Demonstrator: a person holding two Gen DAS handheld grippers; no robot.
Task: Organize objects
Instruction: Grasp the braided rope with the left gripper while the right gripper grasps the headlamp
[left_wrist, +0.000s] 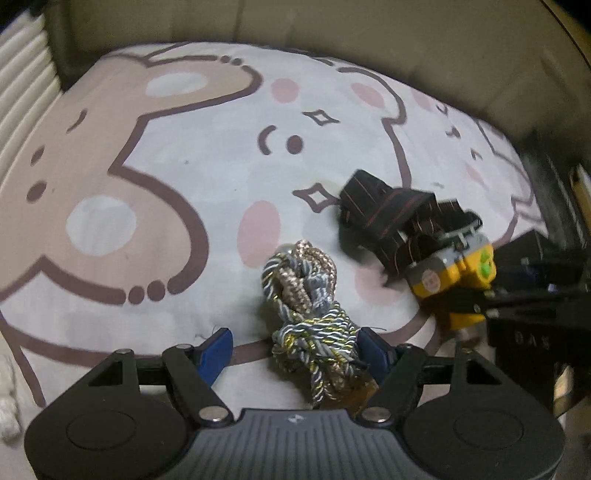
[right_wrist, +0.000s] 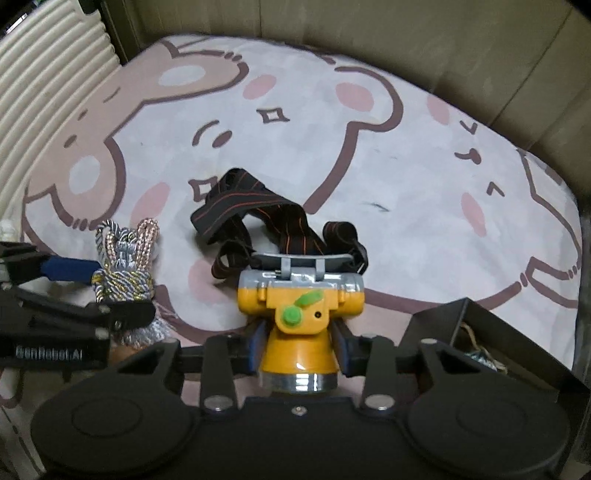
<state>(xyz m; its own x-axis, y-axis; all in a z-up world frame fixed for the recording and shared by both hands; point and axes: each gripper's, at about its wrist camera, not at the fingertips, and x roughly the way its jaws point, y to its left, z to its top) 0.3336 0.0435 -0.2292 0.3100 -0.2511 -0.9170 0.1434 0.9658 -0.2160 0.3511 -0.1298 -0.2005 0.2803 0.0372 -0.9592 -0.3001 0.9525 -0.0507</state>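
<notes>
— On the bedsheet (right_wrist: 424, 206), the right gripper (right_wrist: 300, 345) clamps the yellow headlamp (right_wrist: 299, 317); the left gripper (left_wrist: 295, 350) gapes around the cord bundle (left_wrist: 314, 314).

— That trailing strap (right_wrist: 251, 210) may snag.

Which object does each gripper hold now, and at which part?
The right gripper holds the yellow headlamp by the sides of its lamp body. The left gripper is open around the rope bundle, holding nothing.
</notes>
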